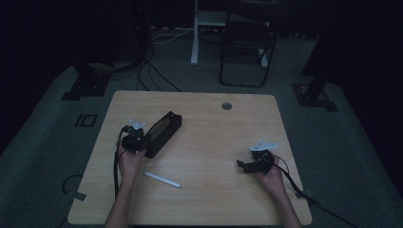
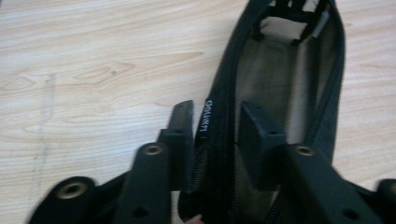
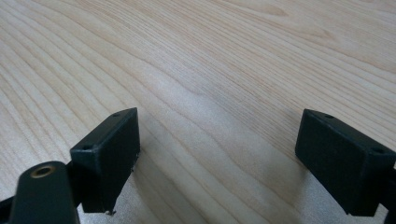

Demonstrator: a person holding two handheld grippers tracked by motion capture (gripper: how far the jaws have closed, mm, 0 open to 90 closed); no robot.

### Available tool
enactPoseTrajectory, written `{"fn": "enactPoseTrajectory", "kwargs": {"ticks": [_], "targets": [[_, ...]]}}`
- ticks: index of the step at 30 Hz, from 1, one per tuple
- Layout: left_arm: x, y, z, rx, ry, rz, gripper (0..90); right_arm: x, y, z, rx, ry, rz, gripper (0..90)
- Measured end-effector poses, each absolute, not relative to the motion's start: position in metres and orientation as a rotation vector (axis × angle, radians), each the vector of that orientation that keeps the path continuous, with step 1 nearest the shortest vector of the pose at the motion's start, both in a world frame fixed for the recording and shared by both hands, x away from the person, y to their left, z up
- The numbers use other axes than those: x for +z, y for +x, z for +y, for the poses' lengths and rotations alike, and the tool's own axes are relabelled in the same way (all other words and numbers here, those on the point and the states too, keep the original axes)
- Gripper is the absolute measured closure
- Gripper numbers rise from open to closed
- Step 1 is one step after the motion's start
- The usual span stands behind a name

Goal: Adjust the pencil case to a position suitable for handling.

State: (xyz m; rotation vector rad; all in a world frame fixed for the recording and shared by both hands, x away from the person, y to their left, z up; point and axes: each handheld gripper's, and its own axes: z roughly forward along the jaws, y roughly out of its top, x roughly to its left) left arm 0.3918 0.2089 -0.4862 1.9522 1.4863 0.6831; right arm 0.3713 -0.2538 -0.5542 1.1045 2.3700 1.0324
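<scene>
Pouch [image 1: 163, 133] runs long-ways up and right from the left gripper [image 2: 217, 135] — jaws pinching its near zipper side — pen [image 1: 162, 179] lies closer to that hand, right gripper [image 3: 219, 158] wide apart.

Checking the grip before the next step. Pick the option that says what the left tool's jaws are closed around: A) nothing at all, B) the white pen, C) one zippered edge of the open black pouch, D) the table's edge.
C: in the left gripper view the left tool has one jaw outside and one inside the black pouch, pinching its zippered edge; the white pen lies apart on the table.
</scene>
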Motion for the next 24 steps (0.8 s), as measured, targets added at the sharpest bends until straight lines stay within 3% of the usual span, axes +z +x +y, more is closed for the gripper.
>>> {"fn": "enactPoseTrajectory", "kwargs": {"ticks": [9,18,24], "targets": [[-0.485,0.385,0.202,0.663,2.022,1.344,78.6,-0.554,0.371,-0.254,1.032,1.104,2.37,13.9],[-0.488,0.366,0.187,0.572,2.09,1.092,79.8,-0.554,0.371,-0.254,1.032,1.104,2.37,13.9],[-0.489,0.359,0.177,0.521,2.117,1.017,79.7,-0.554,0.371,-0.254,1.032,1.104,2.37,13.9]]}}
